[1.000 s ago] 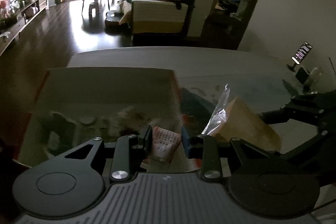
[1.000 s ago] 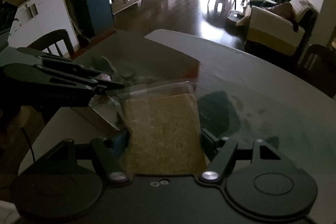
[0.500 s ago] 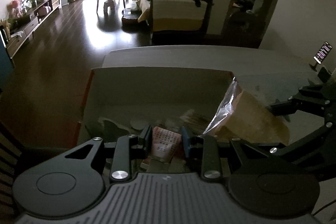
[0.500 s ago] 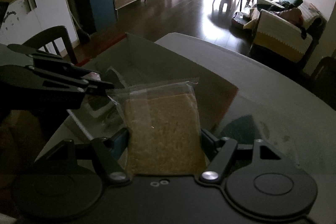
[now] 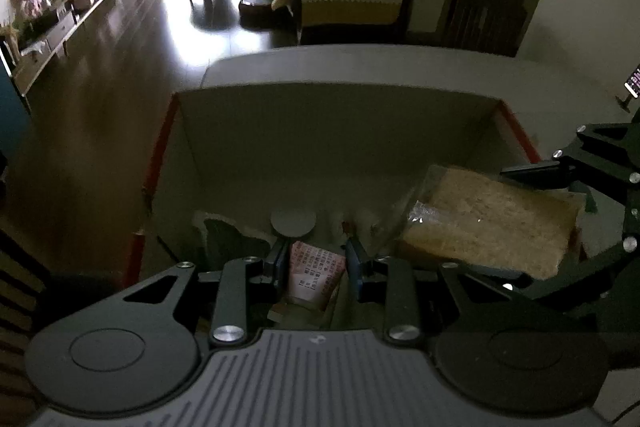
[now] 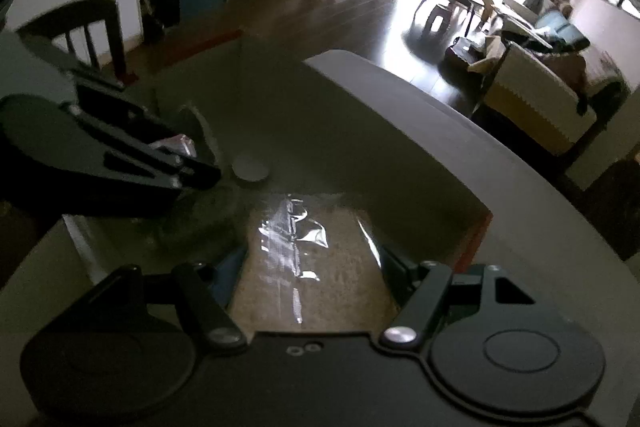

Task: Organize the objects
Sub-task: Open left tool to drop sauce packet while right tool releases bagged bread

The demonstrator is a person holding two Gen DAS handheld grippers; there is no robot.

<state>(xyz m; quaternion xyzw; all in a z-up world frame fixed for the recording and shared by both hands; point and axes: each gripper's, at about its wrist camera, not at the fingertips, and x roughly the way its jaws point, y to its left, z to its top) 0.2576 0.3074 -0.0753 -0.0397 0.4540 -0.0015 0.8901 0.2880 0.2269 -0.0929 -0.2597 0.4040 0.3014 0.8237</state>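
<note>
Left wrist view now looks straight down into the open box [image 5: 332,147], its grey inner walls and red outer edges filling the frame, where a second ago the box sat lower and off to the left with bare table [image 5: 360,63] between it and the bag. I read this as both grippers having been carried over the box mouth. The largest item, the clear bag of tan grain [image 5: 488,223], has come from above the table to inside the box's right side; its forward end appears to dip toward the floor of the box, though I cannot confirm contact. In the right wrist view the right gripper [image 6: 308,259] has its fingers clamped on either flank of that bag, plastic wrinkled and glinting between them. The left gripper [image 5: 316,259] has its fingers closed on a small printed packet [image 5: 316,271], pink and white, held upright over the near middle of the box, just short of a round grey disc [image 5: 293,223] lying on the box floor. My judgement: transport is finished for both items and the release stage is due. The bag looks ready to be let go first; the packet needs lowering clear of the disc before its fingers part.
</note>
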